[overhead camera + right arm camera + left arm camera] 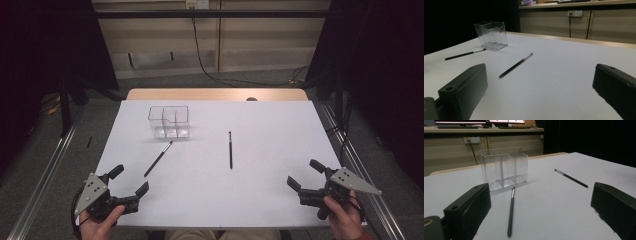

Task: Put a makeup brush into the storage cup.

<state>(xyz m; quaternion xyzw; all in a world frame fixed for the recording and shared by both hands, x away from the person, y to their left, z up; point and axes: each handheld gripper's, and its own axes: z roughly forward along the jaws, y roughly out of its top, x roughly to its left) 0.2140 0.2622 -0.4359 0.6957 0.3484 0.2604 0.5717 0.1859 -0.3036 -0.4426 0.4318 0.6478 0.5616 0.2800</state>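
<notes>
A: Now, item one: your left gripper (131,182), jaws wide apart, nothing between them. The slim brush (511,211) lies flat just ahead of them, its tip nearly touching the clear organiser (504,167).

B: And the right gripper (305,176)?

A: Jaws spread too, empty. The dark pencil (515,65) lies ahead of its left jaw. Straddle each shaft mid-length, jaws crosswise, and close gently so it won't roll.

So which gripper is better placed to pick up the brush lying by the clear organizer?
Left, probably. The left gripper, jaws open, sits just below that brush; the right gripper is across the table, nearer the other brush.
</notes>
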